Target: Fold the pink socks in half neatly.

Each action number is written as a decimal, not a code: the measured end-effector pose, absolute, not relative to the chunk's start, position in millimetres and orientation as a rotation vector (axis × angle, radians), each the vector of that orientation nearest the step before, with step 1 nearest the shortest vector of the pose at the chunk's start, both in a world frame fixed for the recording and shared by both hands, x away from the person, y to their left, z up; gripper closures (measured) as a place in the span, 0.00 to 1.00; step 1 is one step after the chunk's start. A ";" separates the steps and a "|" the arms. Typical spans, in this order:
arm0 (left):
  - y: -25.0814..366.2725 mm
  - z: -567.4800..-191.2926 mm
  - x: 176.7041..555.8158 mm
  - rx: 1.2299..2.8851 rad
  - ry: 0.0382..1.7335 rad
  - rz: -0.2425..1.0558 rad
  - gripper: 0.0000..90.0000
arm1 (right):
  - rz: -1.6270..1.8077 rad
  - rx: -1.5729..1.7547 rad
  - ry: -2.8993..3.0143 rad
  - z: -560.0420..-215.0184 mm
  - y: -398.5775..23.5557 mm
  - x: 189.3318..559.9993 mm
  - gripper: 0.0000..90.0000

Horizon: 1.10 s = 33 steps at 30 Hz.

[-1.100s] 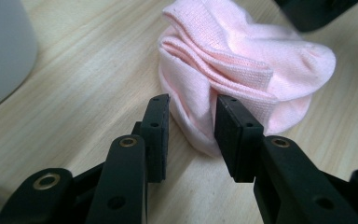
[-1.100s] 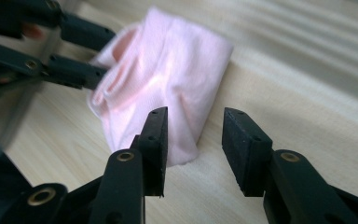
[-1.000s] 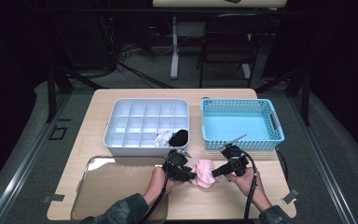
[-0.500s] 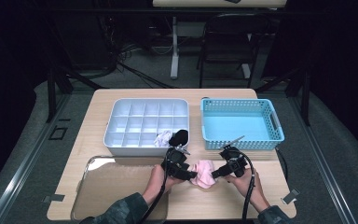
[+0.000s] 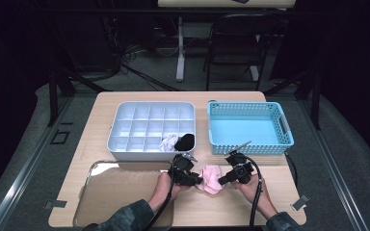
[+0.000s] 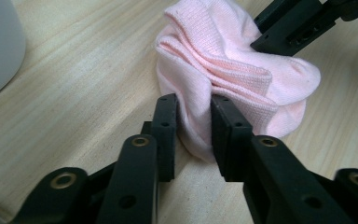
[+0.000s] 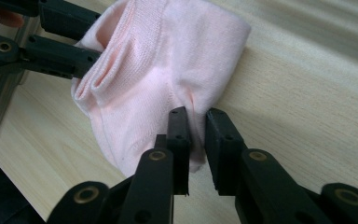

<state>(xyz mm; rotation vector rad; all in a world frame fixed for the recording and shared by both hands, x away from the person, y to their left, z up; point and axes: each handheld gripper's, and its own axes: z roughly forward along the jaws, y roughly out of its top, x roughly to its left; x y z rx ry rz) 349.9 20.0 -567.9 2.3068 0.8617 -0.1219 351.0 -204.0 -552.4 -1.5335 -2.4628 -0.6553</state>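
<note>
Sock, pink and bunched, lies on the worktop directly between the two tools: just to the right of the left hand-held gripper and just to the left of the right hand-held gripper. Its long axis runs roughly from one tool to the other, so each holds an opposite end. In the left gripper view, the left jaws pinch a folded edge of the sock, the fabric squeezed between the pads; they have just been closing on it. In the right gripper view, the right jaws grip the sock at its opposite edge, a small fold of cloth between nearly closed pads; they too have just been closing.

Neither hand is nearer than the other; the sock sits midway, touching both. Beyond the left tool and slightly to its left stands the white tray, with a white item and a black item in its near cells; the blue basket stands beyond the right tool. Any lift or fold would, I judge, depend on both ends moving together, since the cloth spans the short gap between the tips.
</note>
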 end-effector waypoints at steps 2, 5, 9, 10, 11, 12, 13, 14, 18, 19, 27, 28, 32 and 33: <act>20.1 -567.9 350.0 2.304 0.859 -0.123 0.84 | -0.650 -1.531 -2.470 -551.8 -204.0 351.0 0.90; 20.2 -568.1 350.3 2.304 0.850 -0.122 0.87 | -0.640 -1.521 -2.483 -550.1 -204.3 351.4 0.91; 19.9 -569.1 350.4 2.295 0.841 -0.127 0.89 | -0.662 -1.531 -2.494 -547.2 -205.2 350.7 0.91; 19.9 -569.0 350.4 2.295 0.841 -0.126 0.89 | -0.683 -1.543 -2.487 -546.7 -205.0 349.9 0.91; 19.9 -568.6 350.3 2.300 0.842 -0.121 0.90 | -0.676 -1.531 -2.497 -545.2 -205.4 350.1 0.91; 19.7 -568.3 350.2 2.302 0.841 -0.120 0.90 | -0.669 -1.526 -2.510 -543.8 -205.2 349.9 0.91; 19.7 -568.3 350.2 2.302 0.841 -0.120 0.90 | -0.680 -1.530 -2.509 -542.8 -204.7 349.6 0.91; 19.6 -568.4 350.1 2.301 0.842 -0.118 0.90 | -0.675 -1.528 -2.517 -541.8 -204.2 349.8 0.91; 19.5 -568.6 350.8 2.297 0.843 -0.117 0.90 | -0.682 -1.520 -2.540 -538.7 -202.9 349.7 0.91; 19.5 -568.6 350.8 2.297 0.843 -0.117 0.90 | -0.682 -1.520 -2.540 -538.7 -202.9 349.7 0.91; 15.2 -569.1 351.3 2.285 0.848 -0.123 0.90 | -0.702 -1.509 -2.583 -529.1 -206.3 349.0 0.92; 15.2 -569.1 351.3 2.285 0.848 -0.123 0.90 | -0.702 -1.509 -2.583 -529.1 -206.3 349.0 0.92; 13.9 -569.2 351.1 2.282 0.844 -0.127 0.90 | -0.714 -1.518 -2.591 -525.1 -206.3 347.6 0.93; 13.6 -569.3 351.3 2.279 0.844 -0.126 0.90 | -0.715 -1.519 -2.592 -524.9 -206.0 347.5 0.93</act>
